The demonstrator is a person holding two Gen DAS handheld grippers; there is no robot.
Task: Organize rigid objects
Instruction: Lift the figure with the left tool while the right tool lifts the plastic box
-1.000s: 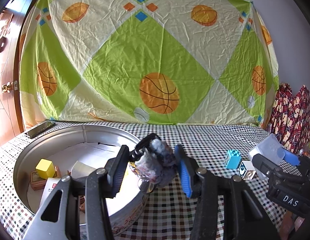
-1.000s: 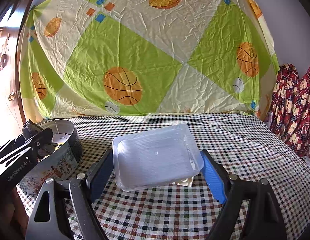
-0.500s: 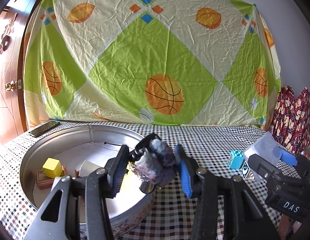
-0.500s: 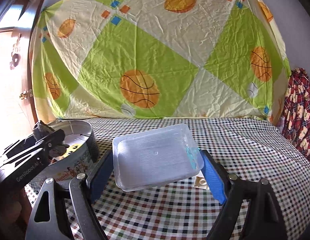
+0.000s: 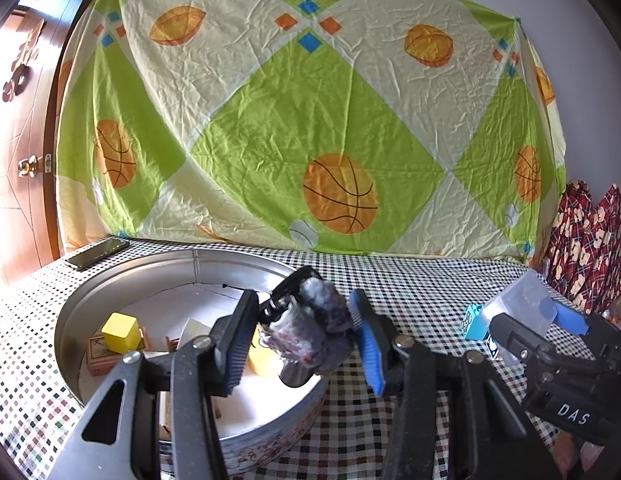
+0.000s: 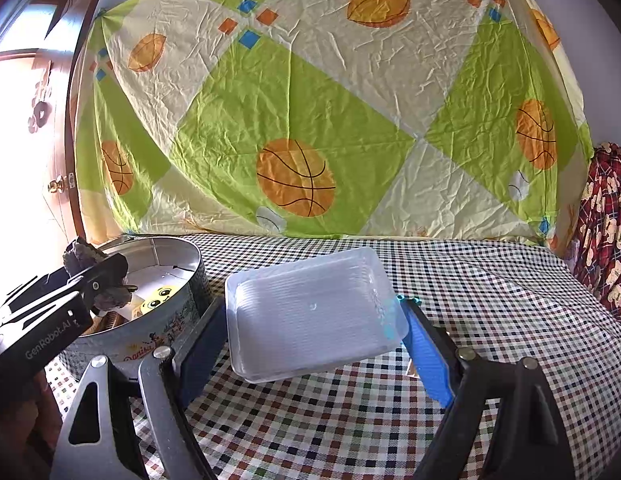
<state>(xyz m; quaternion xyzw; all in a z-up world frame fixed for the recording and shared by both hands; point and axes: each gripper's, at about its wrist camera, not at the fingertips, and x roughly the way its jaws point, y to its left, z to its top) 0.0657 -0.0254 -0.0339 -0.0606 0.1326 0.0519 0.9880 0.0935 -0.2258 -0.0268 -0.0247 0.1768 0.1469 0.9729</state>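
1. Both tools are shifting slightly; the round tin (image 5: 110, 280) now sits lower in the left view.
2. Left tool (image 5: 302, 340) is clamping a grey fuzzy toy (image 5: 310, 328) above the tin's rim.
3. Right tool (image 6: 314, 332) is gripping a clear plastic tray (image 6: 310, 312) right of the tin, above the desk (image 6: 490, 280).

One round metal tin (image 5: 110, 280) stands at the table's (image 5: 430, 288) left edge, with one yellow cube (image 5: 117, 332) inside it — other pieces there are too hidden to count. One clear plastic tray (image 6: 310, 312), one grey-purple lumpy object (image 5: 310, 330), one blue block (image 5: 473, 322), one phone (image 5: 96, 254) at the far left corner, and two grippers — left gripper (image 5: 302, 340), right gripper (image 6: 310, 344).
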